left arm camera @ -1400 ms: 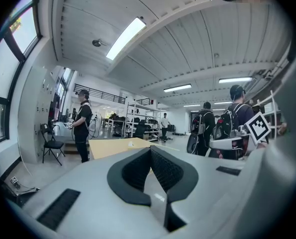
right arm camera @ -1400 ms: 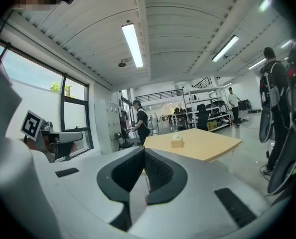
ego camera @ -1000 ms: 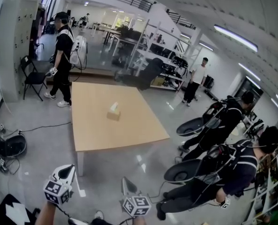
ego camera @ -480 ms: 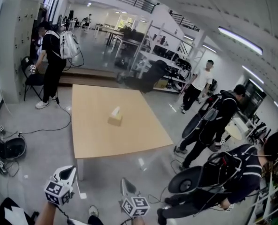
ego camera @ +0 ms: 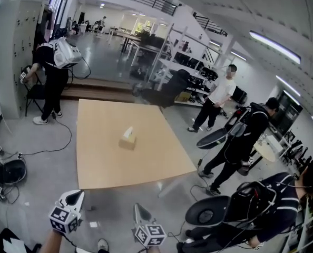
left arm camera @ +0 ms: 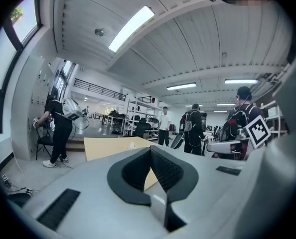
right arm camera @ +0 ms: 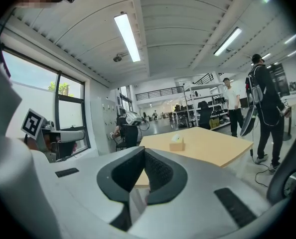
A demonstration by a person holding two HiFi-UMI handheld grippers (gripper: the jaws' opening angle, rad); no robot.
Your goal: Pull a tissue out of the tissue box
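Observation:
A small tan tissue box [ego camera: 127,140] with a white tissue sticking out of its top stands near the middle of the light wooden table [ego camera: 151,165]. It is far ahead of both grippers, which are held over the floor short of the table's near edge. My left gripper [ego camera: 78,193] is shut with nothing in it, and so is my right gripper [ego camera: 137,206]. In the left gripper view the box [left arm camera: 132,145] is tiny beyond the closed left gripper [left arm camera: 150,153]. The right gripper view has the box [right arm camera: 176,144] on the table [right arm camera: 213,148] past the closed right gripper [right arm camera: 144,156].
A person with a backpack [ego camera: 54,70] bends by a chair at the back left. A person in a white shirt [ego camera: 215,100] walks beyond the table's right side. Two people in dark gear [ego camera: 241,141] stand at the right. Cables and a dark bag [ego camera: 5,172] lie on the floor at left.
The table and box have come nearer as I and both grippers moved forward. The backpack person went left to the chair; the white-shirted person walked left.

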